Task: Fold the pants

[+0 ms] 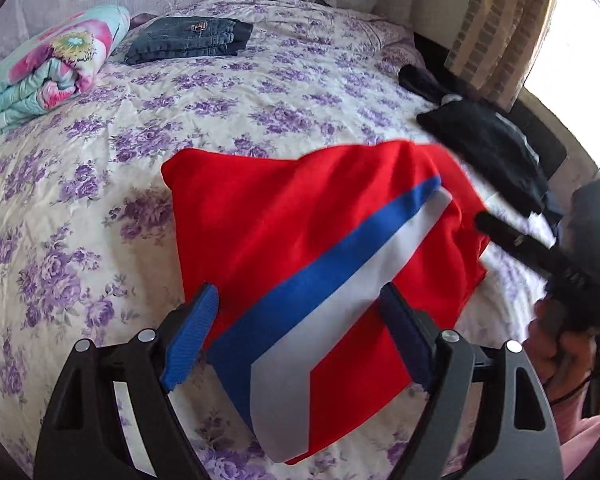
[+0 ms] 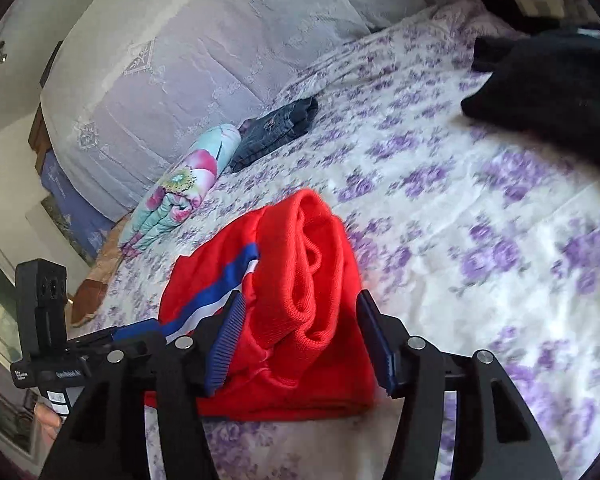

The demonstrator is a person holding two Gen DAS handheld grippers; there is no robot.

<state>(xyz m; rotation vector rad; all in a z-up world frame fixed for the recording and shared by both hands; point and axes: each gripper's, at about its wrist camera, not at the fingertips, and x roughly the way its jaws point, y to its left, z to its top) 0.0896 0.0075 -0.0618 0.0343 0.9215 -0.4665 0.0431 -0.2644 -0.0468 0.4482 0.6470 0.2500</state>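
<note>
The red pants with a blue and white side stripe lie folded on the flowered bed sheet. My left gripper hovers open over their near end, its blue pads wide apart and clear of the cloth. In the right wrist view the pants show their bunched, ribbed end. My right gripper straddles that bunch, open, with the fabric between the pads and a small gap at the right pad. One of its dark fingers reaches the pants' right edge in the left wrist view.
Folded jeans and a folded floral blanket lie near the head of the bed. Black garments are piled at the right edge. A pale quilted cover stands behind. A hand holds the right gripper.
</note>
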